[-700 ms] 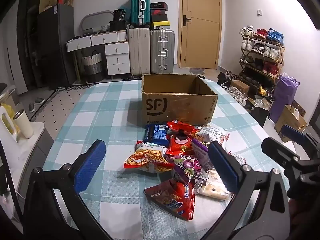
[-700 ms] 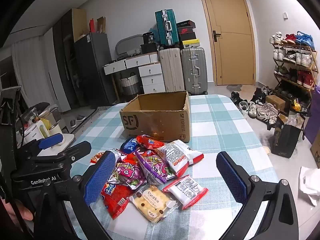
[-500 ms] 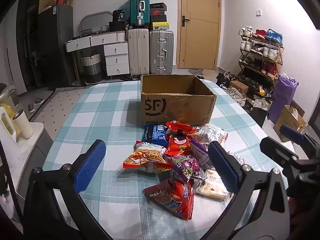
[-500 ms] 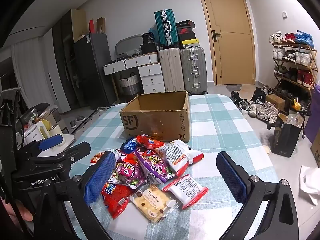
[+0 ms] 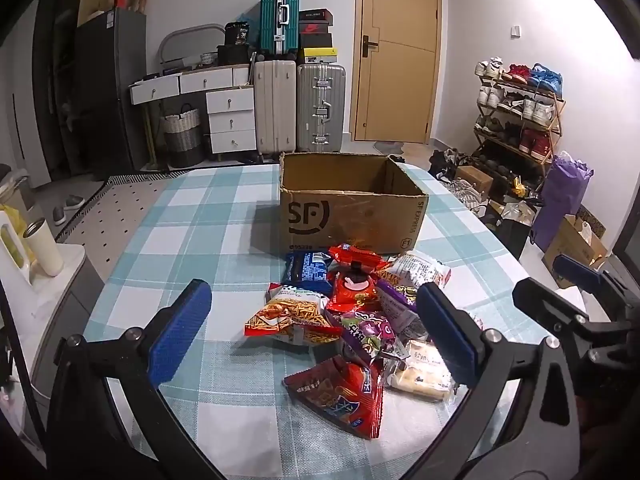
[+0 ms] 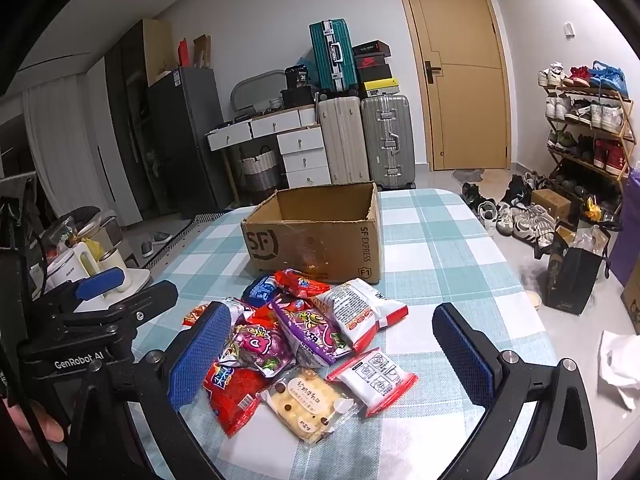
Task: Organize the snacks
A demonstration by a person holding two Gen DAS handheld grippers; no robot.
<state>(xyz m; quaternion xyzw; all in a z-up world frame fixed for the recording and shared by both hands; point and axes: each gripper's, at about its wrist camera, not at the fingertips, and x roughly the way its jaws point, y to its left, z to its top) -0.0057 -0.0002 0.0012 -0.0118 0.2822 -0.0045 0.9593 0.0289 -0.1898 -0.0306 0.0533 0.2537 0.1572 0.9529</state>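
Your left gripper [image 5: 312,330] and right gripper [image 6: 332,356] both gape wide, holding nothing, above the snack packets [image 6: 304,340] piled just before the SF cardboard box [image 6: 316,236] on the checked tablecloth [image 5: 192,232].

**Open tablecloth left, pile and box ahead**

Your left side of the table [image 5: 168,240] lies bare. Straight ahead, the snack pile [image 5: 352,320] touches the open-topped cardboard box [image 5: 352,216]. Your right gripper [image 5: 560,292] crowds the pile's right flank.
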